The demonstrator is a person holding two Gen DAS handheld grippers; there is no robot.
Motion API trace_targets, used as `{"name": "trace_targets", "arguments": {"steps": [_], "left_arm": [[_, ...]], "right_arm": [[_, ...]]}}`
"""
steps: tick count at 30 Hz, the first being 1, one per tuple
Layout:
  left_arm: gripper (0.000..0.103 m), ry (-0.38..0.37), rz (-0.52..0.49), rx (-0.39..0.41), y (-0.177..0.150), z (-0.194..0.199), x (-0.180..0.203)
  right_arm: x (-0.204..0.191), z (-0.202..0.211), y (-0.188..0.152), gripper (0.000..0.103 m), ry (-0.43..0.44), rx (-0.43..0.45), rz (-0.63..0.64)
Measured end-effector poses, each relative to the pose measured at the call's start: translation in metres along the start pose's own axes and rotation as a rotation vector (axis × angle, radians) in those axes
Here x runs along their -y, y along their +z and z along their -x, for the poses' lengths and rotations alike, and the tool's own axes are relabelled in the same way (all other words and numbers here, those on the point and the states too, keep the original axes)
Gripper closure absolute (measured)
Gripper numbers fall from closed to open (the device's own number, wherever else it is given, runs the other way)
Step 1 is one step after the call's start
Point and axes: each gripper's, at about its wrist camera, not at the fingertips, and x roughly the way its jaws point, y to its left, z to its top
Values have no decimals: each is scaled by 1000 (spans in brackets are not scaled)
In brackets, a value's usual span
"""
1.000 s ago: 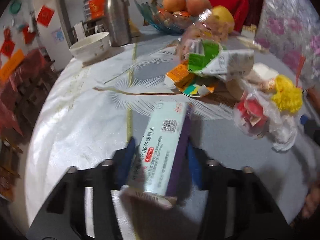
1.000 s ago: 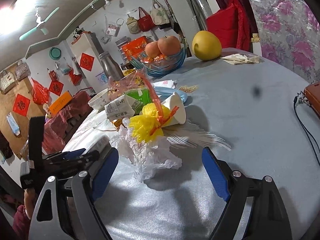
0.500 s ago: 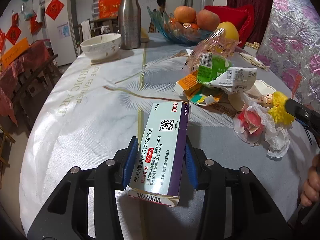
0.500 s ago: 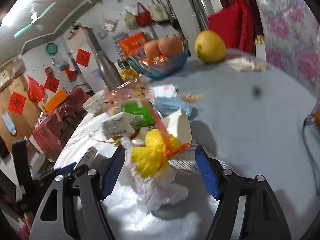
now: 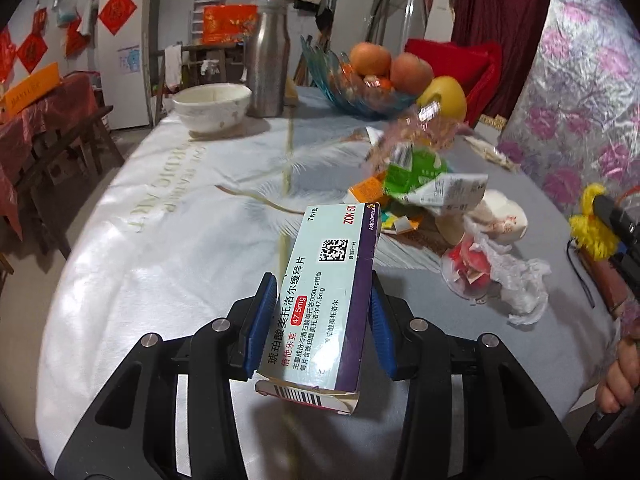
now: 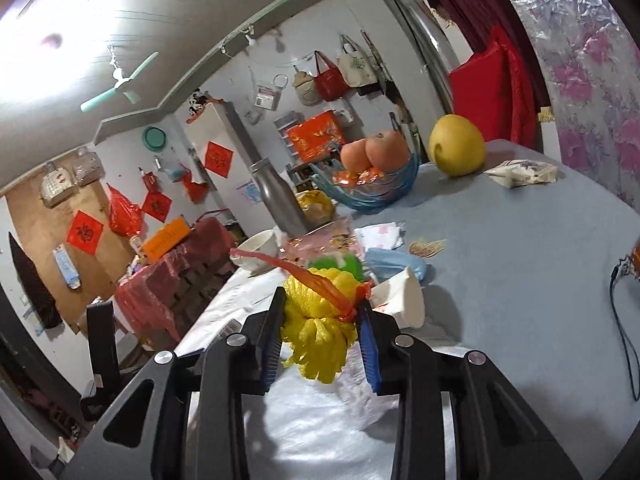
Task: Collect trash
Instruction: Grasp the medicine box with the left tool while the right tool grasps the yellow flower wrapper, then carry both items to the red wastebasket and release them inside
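My left gripper [image 5: 321,280] is shut on a pale green and purple medicine box [image 5: 332,248], held tilted above the table. A heap of trash lies beyond it: a crumpled green and white carton [image 5: 420,176], a paper cup [image 5: 500,220], a clear bag with red scraps [image 5: 476,268] and white crumpled plastic [image 5: 524,284]. My right gripper [image 6: 321,304] has its jaws closing, and the pads press on a yellow wad tied with red ribbon [image 6: 320,336], lifted off the table. The same yellow wad [image 5: 592,232] shows at the right edge of the left wrist view.
A white bowl [image 5: 212,108], a steel flask [image 5: 268,60], a blue glass fruit bowl [image 5: 360,96] and a yellow pomelo [image 5: 444,96] stand at the table's far side. A black cable [image 6: 624,320] lies at the right. A person's fingers [image 5: 620,376] show at the right edge.
The right gripper's jaws came in around the yellow wad and lifted it clear of the white plastic. The left gripper rose a little with the box.
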Motion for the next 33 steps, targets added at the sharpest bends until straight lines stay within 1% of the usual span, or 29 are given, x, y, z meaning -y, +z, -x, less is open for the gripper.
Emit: {"name": "trace_targets", "arguments": {"steps": [3, 6, 9, 12, 16, 17, 18, 19, 21, 24, 26, 31, 33], "left_arm": [[58, 8, 21, 38, 4, 22, -11], [58, 45, 28, 81, 5, 48, -25], [58, 89, 35, 103, 3, 71, -42], [58, 134, 51, 112, -4, 90, -63], [58, 201, 98, 110, -16, 118, -104], [58, 228, 108, 108, -21, 126, -116], [58, 244, 112, 106, -24, 130, -122], [58, 279, 117, 101, -31, 137, -134], [58, 324, 129, 87, -42, 148, -153], [58, 381, 168, 43, -66, 163, -188], [58, 424, 202, -5, -88, 169, -214], [58, 484, 301, -126, -145, 166, -272], [58, 479, 349, -159, -165, 164, -290]], "right_arm": [[-3, 1, 0, 69, 15, -13, 0], [-8, 3, -3, 69, 30, -24, 7], [-16, 1, -7, 69, 53, -45, 18], [-27, 0, -11, 69, 74, -61, 38], [-45, -5, -16, 69, 110, -86, 57], [-51, -7, -18, 69, 117, -96, 65], [-56, -9, -20, 69, 123, -103, 73], [-63, -12, -22, 69, 132, -116, 83], [-77, -16, -26, 69, 150, -138, 98], [-102, -28, -32, 69, 178, -183, 136], [-119, -34, -37, 69, 196, -210, 162], [-163, -51, -53, 69, 246, -290, 219], [-182, -58, -61, 69, 263, -325, 248]]}}
